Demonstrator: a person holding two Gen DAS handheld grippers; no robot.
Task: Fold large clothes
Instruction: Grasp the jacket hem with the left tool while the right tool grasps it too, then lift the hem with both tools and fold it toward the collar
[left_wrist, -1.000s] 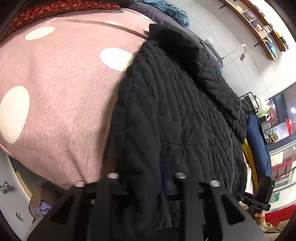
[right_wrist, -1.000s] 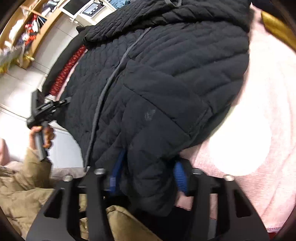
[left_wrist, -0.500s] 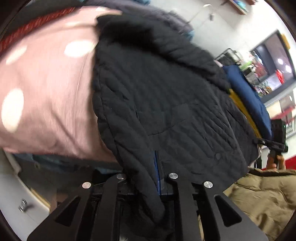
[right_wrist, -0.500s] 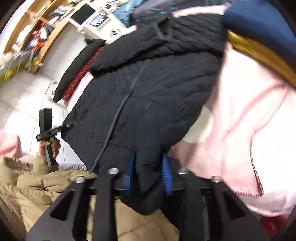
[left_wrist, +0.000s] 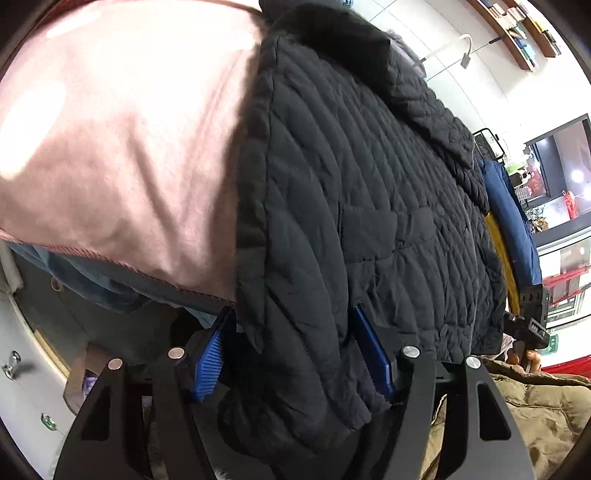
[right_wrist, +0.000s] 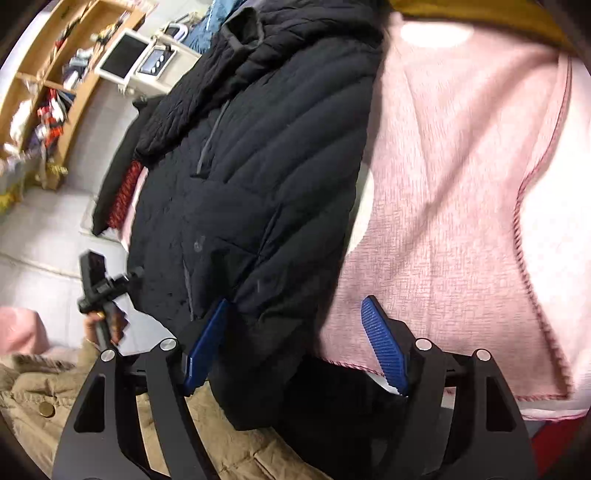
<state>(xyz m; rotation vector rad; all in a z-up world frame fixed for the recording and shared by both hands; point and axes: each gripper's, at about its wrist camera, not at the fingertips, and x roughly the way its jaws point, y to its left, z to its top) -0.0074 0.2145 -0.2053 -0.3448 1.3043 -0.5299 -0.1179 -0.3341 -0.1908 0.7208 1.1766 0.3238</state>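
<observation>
- Both my grippers have let go since the earlier frames: a second ago each was clamped on the hem of the black jacket (left_wrist: 369, 206); now the blue pads stand apart.
- My left gripper (left_wrist: 295, 354) has its jaws opening. The jacket's lower corner sits between the pads, loose and not pinched.
- My right gripper (right_wrist: 295, 343) also has its jaws opening. The other hem corner lies against the left-side pad; the right-side pad is clear of the cloth, over the pink blanket (right_wrist: 461, 203).
- Position of the work: the jacket lies flat along the blanket, collar at the far end, hem overhanging the near edge toward me.
- Risk, as I judge it: the overhanging hem is heavy padded cloth and may slide off the near edge and drag the body out of line. Cause: release with too much cloth unsupported.
- Risk: pulling back may catch a pad in the quilted cloth and crease the smoothed panel. Cause: pads not fully clear before retreat.
- Surroundings: my tan coat (right_wrist: 229, 435) is close under both grippers and crowds the hem. A blue garment (left_wrist: 513, 221) and a yellow one (left_wrist: 496, 243) lie just beside the jacket's far long side. A red-patterned cloth (right_wrist: 123, 195) lies along the opposite side. Shelves (right_wrist: 48, 92) stand well apart from the work.
- Obstruction: the neighbouring garments leave little free blanket for folding sideways.
</observation>
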